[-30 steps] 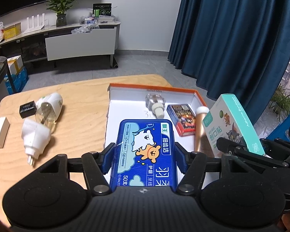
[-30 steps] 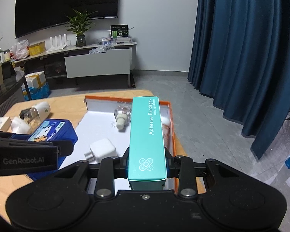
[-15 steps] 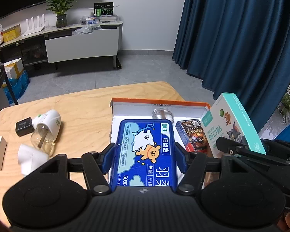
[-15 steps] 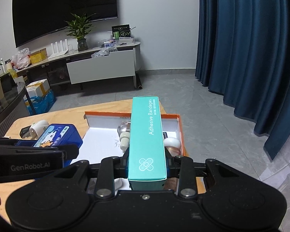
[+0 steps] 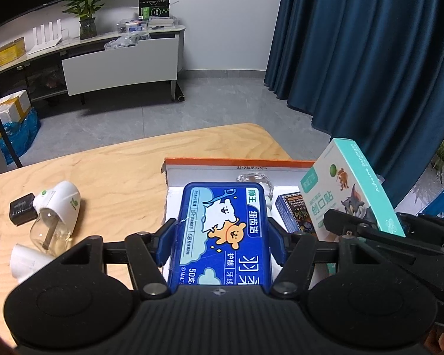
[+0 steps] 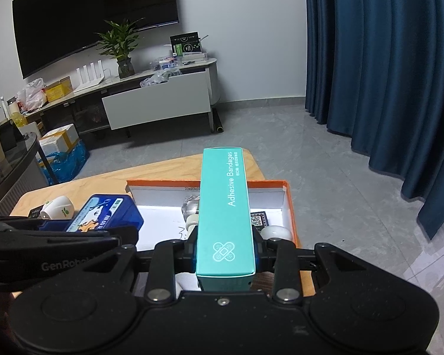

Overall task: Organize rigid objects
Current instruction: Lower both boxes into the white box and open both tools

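Two grippers are seen, left and right. One blue box and one teal box are counted. One tray, one table, two white plugs, one plant.

Both wrist cameras are looking steeply down, close over the orange-rimmed box they share.
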`<state>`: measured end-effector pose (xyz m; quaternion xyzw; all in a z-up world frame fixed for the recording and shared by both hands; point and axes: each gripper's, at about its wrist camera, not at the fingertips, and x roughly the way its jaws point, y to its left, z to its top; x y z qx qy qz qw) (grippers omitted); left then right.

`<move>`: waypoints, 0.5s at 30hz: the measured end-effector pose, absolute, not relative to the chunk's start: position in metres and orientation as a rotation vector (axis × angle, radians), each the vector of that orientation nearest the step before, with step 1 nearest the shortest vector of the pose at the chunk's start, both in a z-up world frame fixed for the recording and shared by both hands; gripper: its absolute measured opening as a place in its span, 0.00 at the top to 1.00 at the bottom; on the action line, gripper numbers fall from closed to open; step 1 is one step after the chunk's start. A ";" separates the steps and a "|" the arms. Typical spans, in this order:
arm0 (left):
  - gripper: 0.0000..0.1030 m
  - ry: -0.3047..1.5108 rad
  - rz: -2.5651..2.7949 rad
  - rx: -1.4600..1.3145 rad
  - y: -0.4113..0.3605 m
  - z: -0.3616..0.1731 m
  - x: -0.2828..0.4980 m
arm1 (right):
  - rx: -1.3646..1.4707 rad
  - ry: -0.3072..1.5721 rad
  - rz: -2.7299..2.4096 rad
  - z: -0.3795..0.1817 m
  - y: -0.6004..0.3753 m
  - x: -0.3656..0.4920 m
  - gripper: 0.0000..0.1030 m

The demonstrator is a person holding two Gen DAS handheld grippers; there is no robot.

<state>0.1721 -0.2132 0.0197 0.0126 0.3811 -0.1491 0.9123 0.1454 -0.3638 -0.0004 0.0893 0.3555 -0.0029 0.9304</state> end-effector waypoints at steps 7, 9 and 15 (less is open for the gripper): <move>0.38 0.804 -0.299 0.021 -0.213 0.012 0.185 | 0.275 0.760 0.025 -0.010 -0.373 0.160 0.61; 0.38 0.808 -0.300 0.021 -0.214 0.010 0.188 | 0.226 0.733 -0.060 -0.009 -0.371 0.159 0.32; 0.38 0.824 -0.317 0.021 -0.220 0.002 0.197 | 0.165 0.611 -0.148 0.001 -0.377 0.145 0.28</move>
